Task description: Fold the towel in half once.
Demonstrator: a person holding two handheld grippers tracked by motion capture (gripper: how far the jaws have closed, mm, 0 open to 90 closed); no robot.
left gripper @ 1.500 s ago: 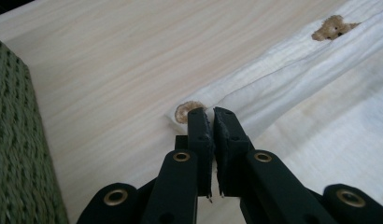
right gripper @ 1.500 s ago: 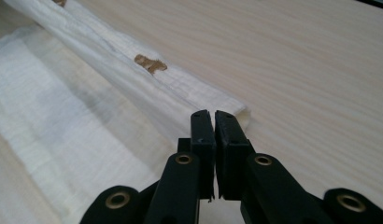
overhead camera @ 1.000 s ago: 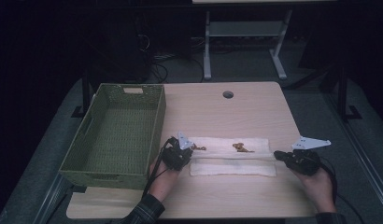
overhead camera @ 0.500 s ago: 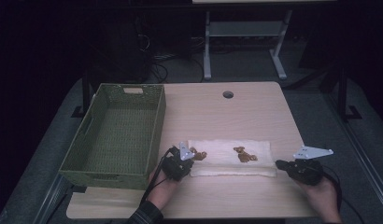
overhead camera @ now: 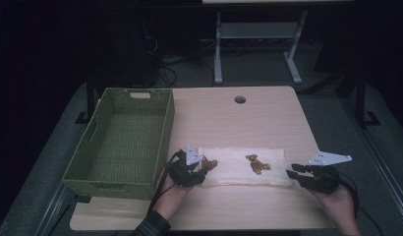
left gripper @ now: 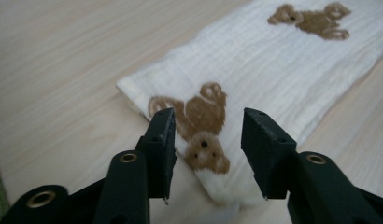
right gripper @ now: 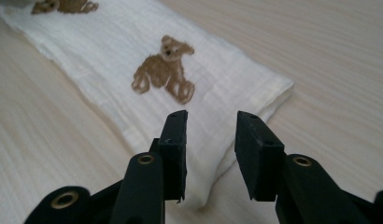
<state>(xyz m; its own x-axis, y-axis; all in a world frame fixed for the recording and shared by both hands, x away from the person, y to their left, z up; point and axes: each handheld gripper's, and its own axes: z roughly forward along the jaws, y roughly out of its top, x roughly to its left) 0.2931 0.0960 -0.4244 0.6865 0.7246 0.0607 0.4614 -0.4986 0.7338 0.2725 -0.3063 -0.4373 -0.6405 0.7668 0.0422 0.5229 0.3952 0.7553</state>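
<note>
Cloth (overhead camera: pixel 241 167) lies folded flat, one end under each set of tips. Left gripper (left gripper: pixel 206 140) and right gripper (right gripper: pixel 209 140) have just been opening, half spread, nothing pinched. Lift straight off, don't snag the fold.

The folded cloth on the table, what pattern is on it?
Cream cloth printed with brown teddy bears, clearest in the right gripper view.

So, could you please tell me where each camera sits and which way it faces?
High view: above the person's side, facing forward and down on the table; forearms, hands show.
Left gripper view: rides the left gripper, facing the cloth; own fingers show.
Right gripper view: rides the right gripper, likewise.
Shared: the bear-print cloth.
</note>
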